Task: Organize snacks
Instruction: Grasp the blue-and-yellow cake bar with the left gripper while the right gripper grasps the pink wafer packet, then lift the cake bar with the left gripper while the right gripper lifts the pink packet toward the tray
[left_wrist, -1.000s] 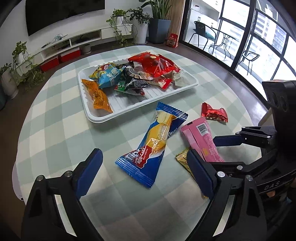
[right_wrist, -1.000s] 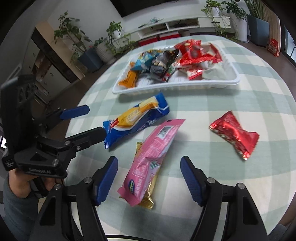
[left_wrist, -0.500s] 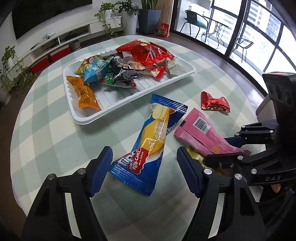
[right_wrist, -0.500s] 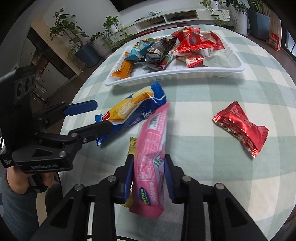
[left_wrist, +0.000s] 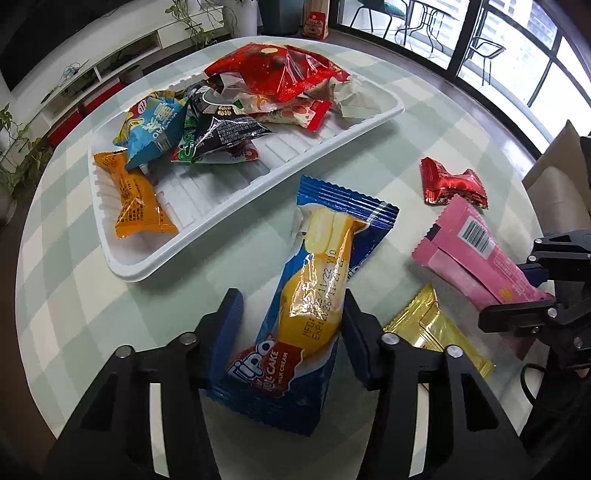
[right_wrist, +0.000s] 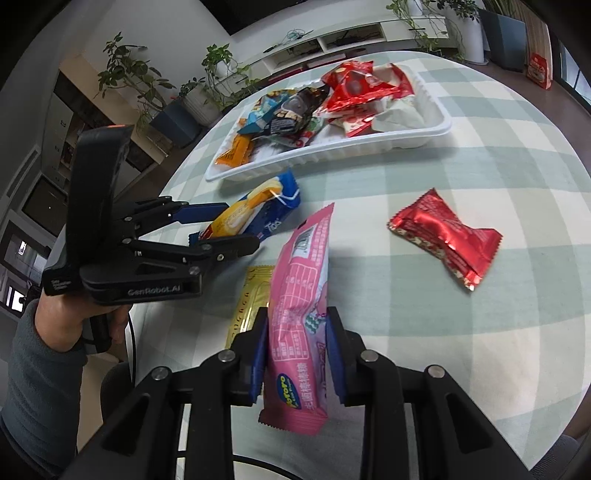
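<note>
My left gripper (left_wrist: 291, 317) has closed around the blue and yellow roll cake pack (left_wrist: 317, 280), with its pads against the pack's sides; it also shows in the right wrist view (right_wrist: 255, 218). My right gripper (right_wrist: 297, 339) is shut on the pink snack pack (right_wrist: 301, 295) and holds it tilted up off the cloth. A gold packet (right_wrist: 251, 299) lies under it. A red foil candy (right_wrist: 443, 236) lies to the right. The white tray (left_wrist: 258, 218) with several snacks stands beyond.
The round table has a green checked cloth (right_wrist: 443, 155). The table edge lies close behind both grippers. A beige chair (left_wrist: 554, 184) stands at the right. Plants and a low TV shelf (right_wrist: 351, 33) are in the background.
My left gripper moved forward and closed around the roll cake pack. My right gripper closed on the pink pack and lifted its near end.
</note>
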